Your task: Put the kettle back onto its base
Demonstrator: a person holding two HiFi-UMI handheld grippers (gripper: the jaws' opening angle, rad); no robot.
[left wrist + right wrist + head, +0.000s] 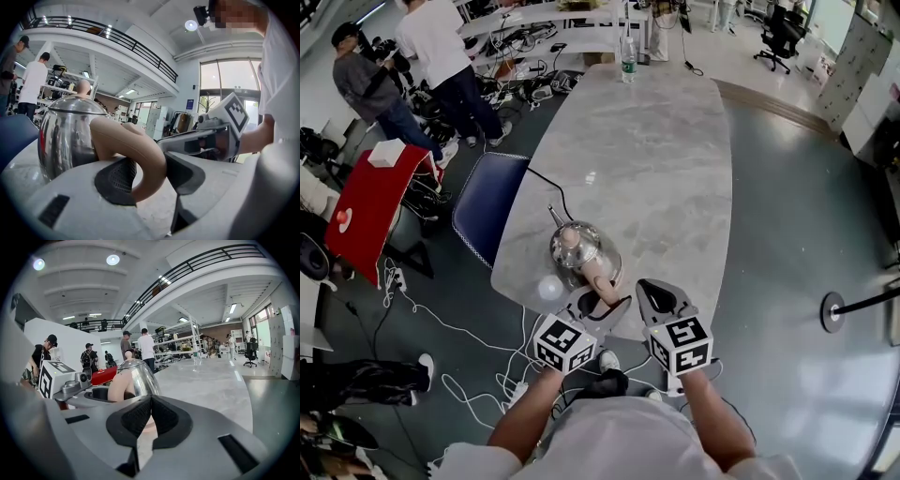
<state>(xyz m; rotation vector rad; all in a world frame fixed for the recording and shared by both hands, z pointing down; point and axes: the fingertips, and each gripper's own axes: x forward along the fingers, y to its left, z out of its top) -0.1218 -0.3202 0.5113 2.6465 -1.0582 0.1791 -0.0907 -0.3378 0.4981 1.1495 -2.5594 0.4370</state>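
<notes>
Steel-bodied and dome-lidded, the kettle (581, 248) with its beige curved handle (136, 150) stands near the front edge of the grey marble table (656, 141); we cannot see a base beneath it. Our left gripper (150, 165) clamps wide on that handle, and the right gripper (150, 416) is closed and empty. Held so far off-centre, the kettle may swing, seat crooked or snag the black cord (546, 183).
</notes>
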